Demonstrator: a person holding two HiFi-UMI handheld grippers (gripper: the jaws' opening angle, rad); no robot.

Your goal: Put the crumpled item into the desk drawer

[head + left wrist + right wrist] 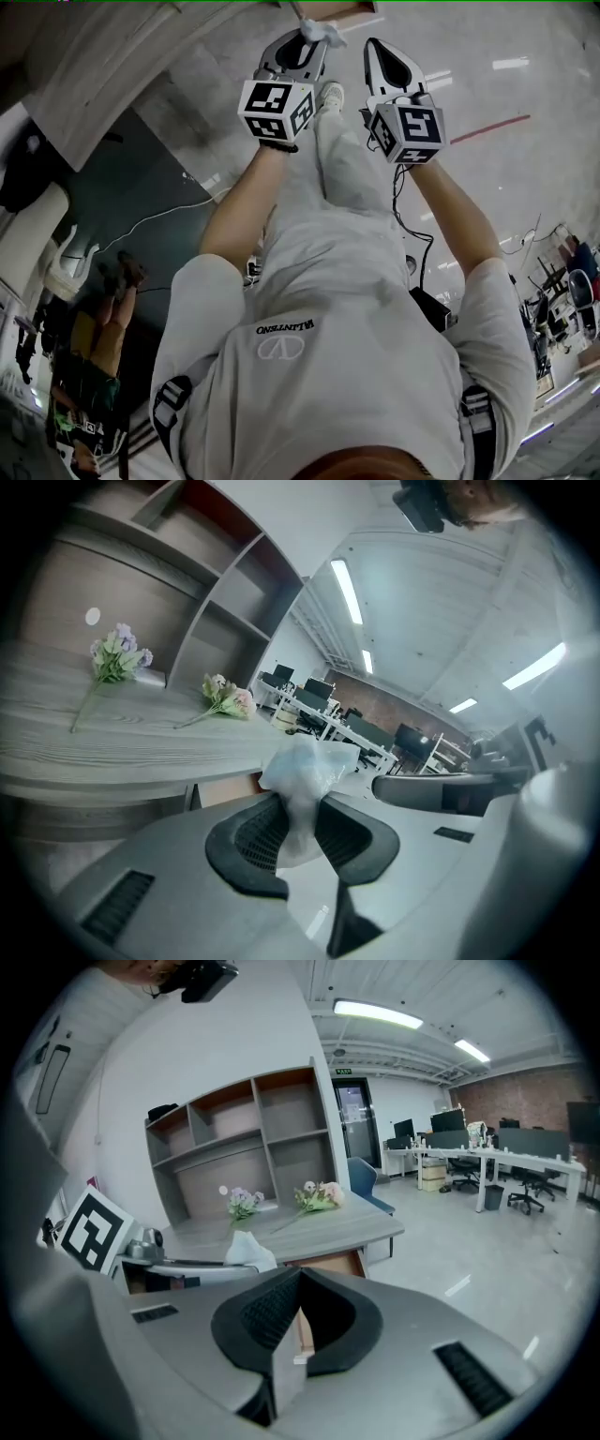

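A crumpled white item (307, 766) sticks up between the dark pads of my left gripper (298, 808), which is shut on it. In the head view the same item (322, 30) shows at the tip of the left gripper (312, 42), held out in front of the person. My right gripper (377, 49) is beside it, jaws closed together with nothing in them. In the right gripper view the right gripper (299, 1277) points at a grey wooden desk (319, 1227), whose brown drawer (333, 1265) stands open under the front edge. The held item (246, 1251) shows at the left there.
Two bunches of artificial flowers (242, 1202) (317, 1196) lie on the desk top. An open shelf unit (244, 1138) rises behind it, and a blue chair (367, 1180) stands beside it. Office desks and chairs (478, 1171) fill the far right. A cable (159, 217) runs over the floor.
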